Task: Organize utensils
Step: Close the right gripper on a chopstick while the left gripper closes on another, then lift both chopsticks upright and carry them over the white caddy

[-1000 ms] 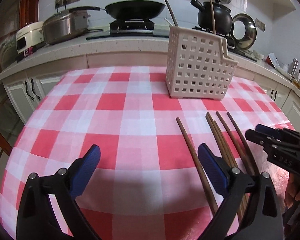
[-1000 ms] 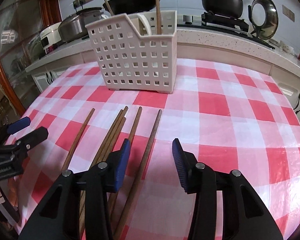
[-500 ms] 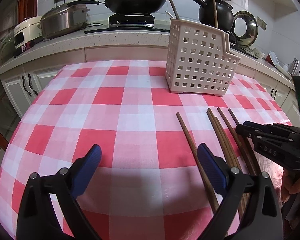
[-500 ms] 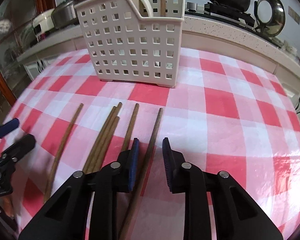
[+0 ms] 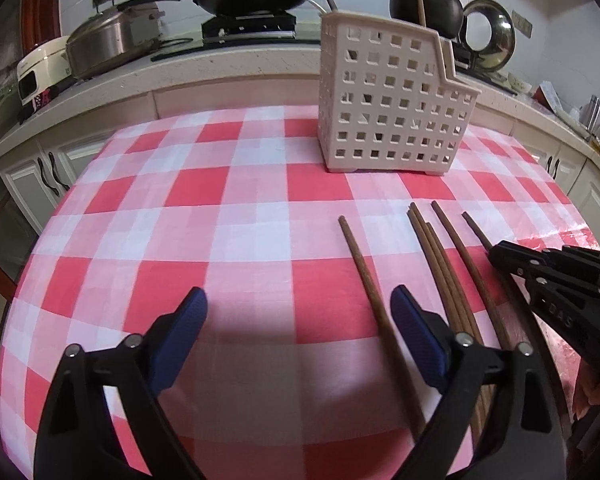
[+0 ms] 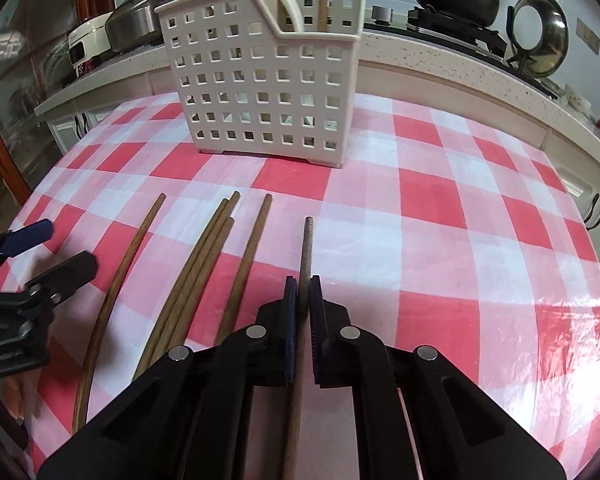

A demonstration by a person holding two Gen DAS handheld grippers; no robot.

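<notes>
Kitchen backdrop here, hob and pans along the counter, and up front a surface (image 6: pixel 480 208) under a red-and-white checked cloth. The white slotted caddy (image 6: pixel 260 92) stands upright at the far side, a couple of sticks already poking out of it.

Six wooden chopsticks lie on the cloth, all running lengthwise from the near edge toward the caddy. The right tool (image 6: pixel 303 292) has just been closing, and its blue pads now pinch the rightmost chopstick (image 6: pixel 307 244) partway along the shaft; the far tip points almost straight at the caddy's near right corner. The stick lies along the tool's own line, so I'd judge the carry needs a lift and a tip-up before it drops in.

Over on the other side, the left tool (image 5: pixel 296 316) is spread wide, gripping nothing, though its jaws have just been narrowing. The leftmost chopstick (image 5: pixel 364 276) sits between them, just inside its right pad (image 5: pixel 414 334), long axis running away toward the caddy. That's the nearer pick for the left hand.
</notes>
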